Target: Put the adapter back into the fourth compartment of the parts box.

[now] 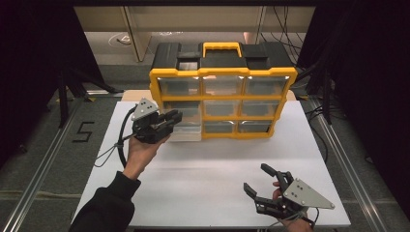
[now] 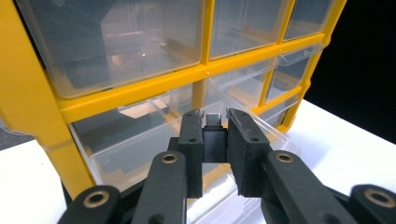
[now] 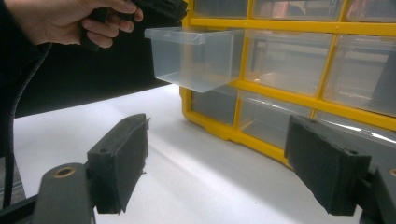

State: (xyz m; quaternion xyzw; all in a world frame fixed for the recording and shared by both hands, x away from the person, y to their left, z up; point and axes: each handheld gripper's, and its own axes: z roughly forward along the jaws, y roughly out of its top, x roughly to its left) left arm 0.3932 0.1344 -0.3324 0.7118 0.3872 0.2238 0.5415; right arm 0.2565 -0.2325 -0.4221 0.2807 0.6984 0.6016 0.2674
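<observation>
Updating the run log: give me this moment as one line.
left gripper: shut on clear drawer front lip | drawer: pulled part-way out, middle row, left column of yellow organizer | right gripper: open, holding nothing, above white table

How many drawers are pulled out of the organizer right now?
1: the clear drawer in the left column's middle row of the organizer, pulled out, with the left gripper closed on its front handle. The other eight sit flush, as far as the views show.

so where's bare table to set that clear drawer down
The white table is bare between the yellow-and-black drawer cabinet and the right gripper, and along the near edge between both forearms. It is crowded at the cabinet's left front, where the left gripper grips the pulled-out clear plastic drawer.
</observation>
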